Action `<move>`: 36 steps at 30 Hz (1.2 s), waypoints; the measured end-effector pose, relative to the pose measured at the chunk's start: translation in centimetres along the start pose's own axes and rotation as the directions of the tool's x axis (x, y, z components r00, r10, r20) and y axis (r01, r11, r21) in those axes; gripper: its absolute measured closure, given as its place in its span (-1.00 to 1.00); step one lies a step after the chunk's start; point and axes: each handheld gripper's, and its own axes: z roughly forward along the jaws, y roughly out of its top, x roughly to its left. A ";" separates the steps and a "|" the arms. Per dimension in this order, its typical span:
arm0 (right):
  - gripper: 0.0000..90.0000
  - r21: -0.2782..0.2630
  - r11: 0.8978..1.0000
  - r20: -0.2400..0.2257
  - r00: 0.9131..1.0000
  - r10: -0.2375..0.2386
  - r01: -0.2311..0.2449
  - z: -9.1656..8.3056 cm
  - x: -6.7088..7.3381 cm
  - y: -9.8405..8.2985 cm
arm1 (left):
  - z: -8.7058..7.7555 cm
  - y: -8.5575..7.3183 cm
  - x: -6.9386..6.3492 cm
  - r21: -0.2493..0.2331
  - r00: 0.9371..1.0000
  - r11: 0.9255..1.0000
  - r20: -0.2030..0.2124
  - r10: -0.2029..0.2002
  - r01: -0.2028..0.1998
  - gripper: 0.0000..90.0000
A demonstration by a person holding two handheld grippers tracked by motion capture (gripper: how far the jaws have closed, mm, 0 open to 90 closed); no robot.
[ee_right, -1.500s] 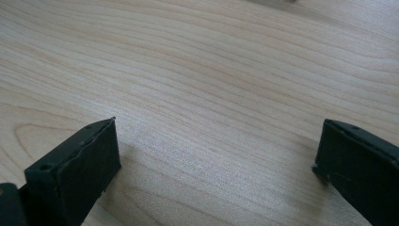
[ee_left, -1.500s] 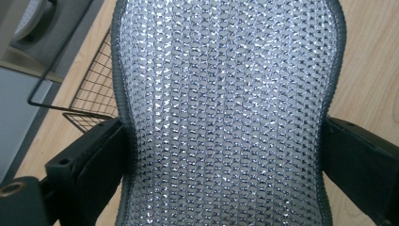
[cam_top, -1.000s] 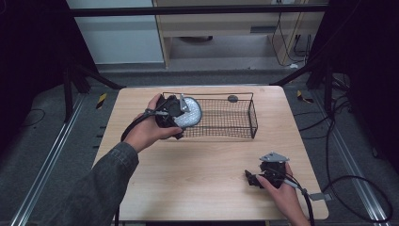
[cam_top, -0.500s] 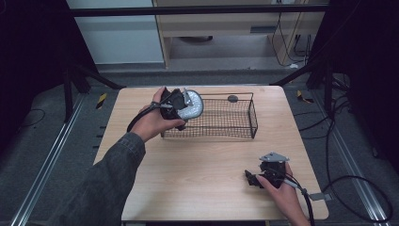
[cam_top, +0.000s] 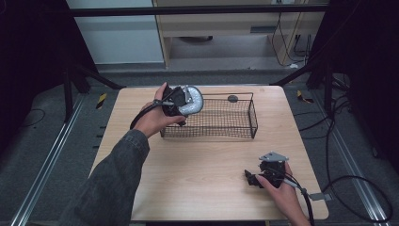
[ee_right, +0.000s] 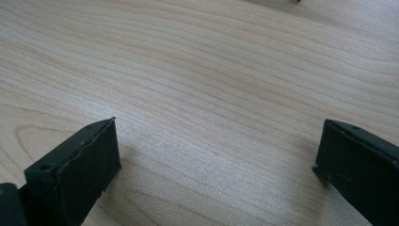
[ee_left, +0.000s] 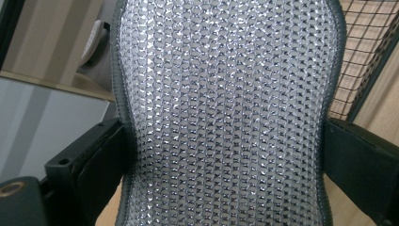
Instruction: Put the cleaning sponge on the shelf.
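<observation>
Lifted higher over the basket (cam_top: pixel 235 120), left gripper (cam_top: pixel 181 104) clamps the silver mesh pad (ee_left: pixel 226 117) lengthwise along its jaws, ends cropped; right gripper (cam_top: pixel 256 179) gapes wide on the tabletop (ee_right: pixel 226 70).

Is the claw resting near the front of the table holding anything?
No, the right claw has its two black jaws spread wide apart, with nothing but the bare wooden table between them.

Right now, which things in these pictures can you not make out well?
- Silver mesh pad: top and bottom cut off by the left gripper view's edges, so its full shape is unclear.
- Small dark object behind the wire basket: too small in the high view to identify.
- Left claw: partly hidden by the hand and pad.
- Basket floor under the pad: hidden.
</observation>
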 end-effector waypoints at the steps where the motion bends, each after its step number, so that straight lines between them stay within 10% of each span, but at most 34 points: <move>1: -0.99 -0.001 1.000 0.002 1.000 -0.003 0.003 0.0 0.0 0.0 | 0.1 0.1 0.0 -0.005 1.000 1.000 -0.005 0.003 -0.003 -0.93; 36: -0.99 0.001 1.000 0.001 1.000 0.006 -0.006 0.0 0.1 0.1 | 3.2 0.4 -0.4 0.011 0.998 0.999 0.043 0.036 -0.037 -0.95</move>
